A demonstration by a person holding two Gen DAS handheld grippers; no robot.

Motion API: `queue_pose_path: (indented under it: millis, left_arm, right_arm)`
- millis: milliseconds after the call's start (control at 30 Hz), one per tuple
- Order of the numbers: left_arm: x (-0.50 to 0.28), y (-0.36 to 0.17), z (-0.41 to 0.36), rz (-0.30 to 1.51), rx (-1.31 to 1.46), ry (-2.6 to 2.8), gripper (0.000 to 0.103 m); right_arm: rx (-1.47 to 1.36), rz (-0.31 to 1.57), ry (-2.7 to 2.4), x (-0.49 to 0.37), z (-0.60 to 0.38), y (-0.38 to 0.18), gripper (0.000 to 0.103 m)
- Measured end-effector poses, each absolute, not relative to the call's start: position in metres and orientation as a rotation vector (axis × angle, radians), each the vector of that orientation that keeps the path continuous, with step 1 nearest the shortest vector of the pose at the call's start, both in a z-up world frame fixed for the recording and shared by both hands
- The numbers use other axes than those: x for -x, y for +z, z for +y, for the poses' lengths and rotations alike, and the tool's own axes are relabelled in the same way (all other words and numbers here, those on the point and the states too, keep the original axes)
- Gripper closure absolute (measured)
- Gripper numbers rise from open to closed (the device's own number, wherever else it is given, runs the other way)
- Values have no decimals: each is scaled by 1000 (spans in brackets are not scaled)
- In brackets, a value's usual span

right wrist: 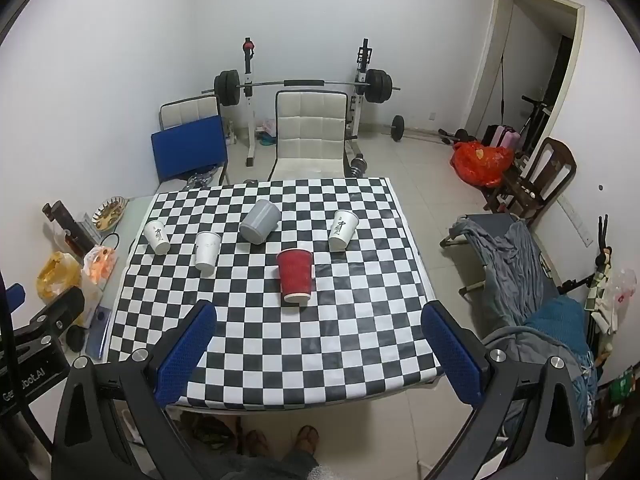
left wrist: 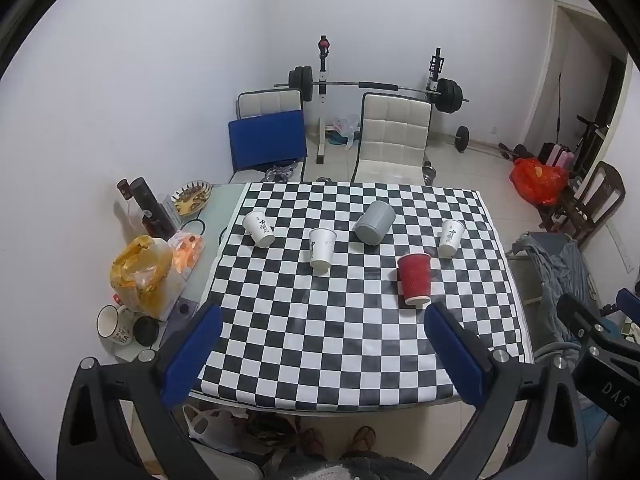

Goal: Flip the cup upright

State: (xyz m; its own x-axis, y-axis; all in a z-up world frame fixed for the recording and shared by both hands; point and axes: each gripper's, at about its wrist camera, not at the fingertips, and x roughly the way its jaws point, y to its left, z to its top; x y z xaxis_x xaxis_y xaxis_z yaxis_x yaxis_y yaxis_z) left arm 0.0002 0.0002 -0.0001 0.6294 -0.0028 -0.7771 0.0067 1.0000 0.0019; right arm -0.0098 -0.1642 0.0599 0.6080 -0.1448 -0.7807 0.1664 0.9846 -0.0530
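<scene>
Hovering back from the checkered tablecloth (left wrist: 320,340), the left gripper (left wrist: 320,356) and right gripper (right wrist: 320,352) gape wide, empty. Nearest them, the red paper cup (right wrist: 295,276) seems inverted, likely the first to flip.

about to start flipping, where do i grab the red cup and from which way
Grip the red cup around its ribbed side wall, about mid-height. It looks to stand upside down, the narrow base on top, nearest the front edge with free cloth around it. The right gripper, jaws wide open, could probably come in level from the front.
</scene>
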Motion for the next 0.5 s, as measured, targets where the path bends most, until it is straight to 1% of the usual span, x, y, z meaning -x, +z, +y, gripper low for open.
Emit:
queue_pose_path:
  millis: [500]
  left_arm:
    - [0,1,-4,883,-12,4,0]
  right_arm:
    - [-38,894,-173,14,-164,64,0]
